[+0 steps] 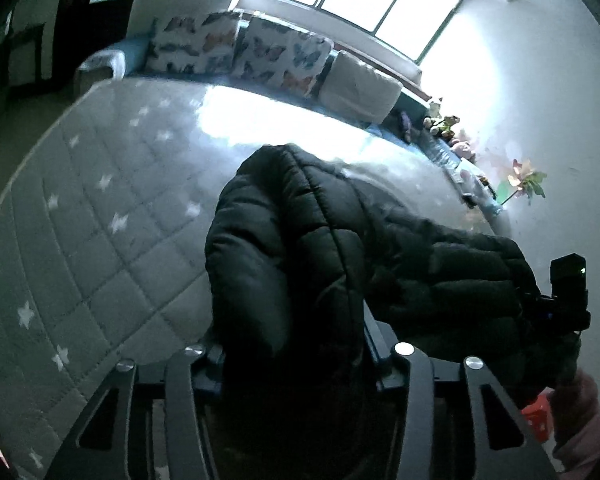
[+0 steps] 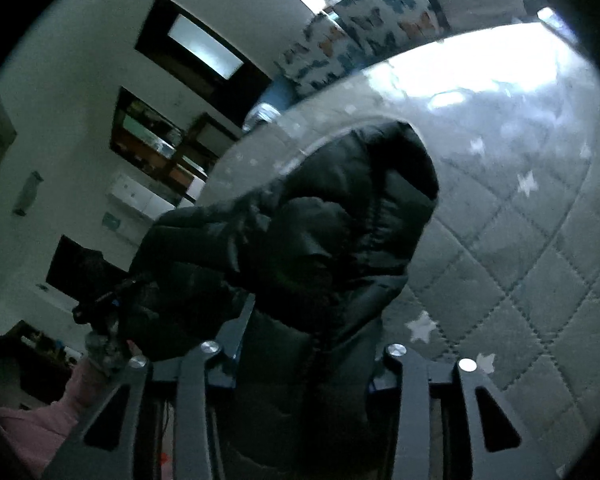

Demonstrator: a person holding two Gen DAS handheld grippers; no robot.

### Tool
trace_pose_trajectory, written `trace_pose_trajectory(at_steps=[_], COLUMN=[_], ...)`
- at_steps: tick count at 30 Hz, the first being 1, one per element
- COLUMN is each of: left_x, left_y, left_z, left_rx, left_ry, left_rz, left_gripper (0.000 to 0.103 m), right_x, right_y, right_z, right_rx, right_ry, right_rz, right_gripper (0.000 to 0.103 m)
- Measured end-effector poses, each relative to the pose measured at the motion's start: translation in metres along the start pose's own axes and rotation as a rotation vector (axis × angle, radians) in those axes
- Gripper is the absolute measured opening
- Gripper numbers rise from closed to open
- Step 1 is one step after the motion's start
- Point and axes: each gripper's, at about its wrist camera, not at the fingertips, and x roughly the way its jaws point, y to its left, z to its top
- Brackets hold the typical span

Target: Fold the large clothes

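Item: black puffer jacket [image 1: 300,248], raised over the star-quilted bed [image 1: 100,208], each hand-held gripper, left [image 1: 296,360] and right [image 2: 304,356], clamped on bunched padding (slick shell); risk: slipping free, or folding unevenly.

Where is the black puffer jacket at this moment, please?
The black puffer jacket fills the lower middle of both wrist views, gripped by the left gripper and right gripper, above the grey starred quilt.
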Motion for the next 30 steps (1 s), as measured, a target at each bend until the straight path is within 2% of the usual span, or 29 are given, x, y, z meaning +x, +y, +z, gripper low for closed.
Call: trace_pose_trajectory(at_steps=[3,4,7,14,23,27,30], left_x=[-0.008,-0.005,0.004,0.039,0.152,0.197,0.233], left_y=[-0.031,-0.046,-0.072,-0.138,-0.222,-0.255,-0.26], left_z=[0.02,0.027,0.051,0.119,0.218,0.243,0.251], left_rx=[0.047,0.081,0.101,0.12,0.11,0.139,0.141], left_ry=[-0.02,-0.025,-0.019,-0.027,0.023,0.039,0.069], left_rz=[-0.021,-0.026,-0.058,-0.167,-0.261,-0.259,-0.24], left_gripper=[0.049,0.048,0.047,0.045,0.045,0.045,0.045], right_x=[-0.016,-0.021,-0.034,-0.069,-0.109,-0.119,-0.118], right_y=[0.019,0.024,0.034,0.021,-0.019,-0.046,-0.073], right_z=[0.009,0.013,0.027,0.057,0.109,0.128,0.134], right_rx=[-0.047,-0.071,-0.109,-0.119,-0.111,-0.107,-0.061], right_ry=[-0.022,-0.035,-0.091,-0.186,-0.283,-0.303,-0.304], right_rz=[-0.034,-0.05,-0.076,-0.176,-0.327,-0.378,-0.397], right_gripper=[0.042,0.041,0.041,0.041,0.04,0.04,0.041])
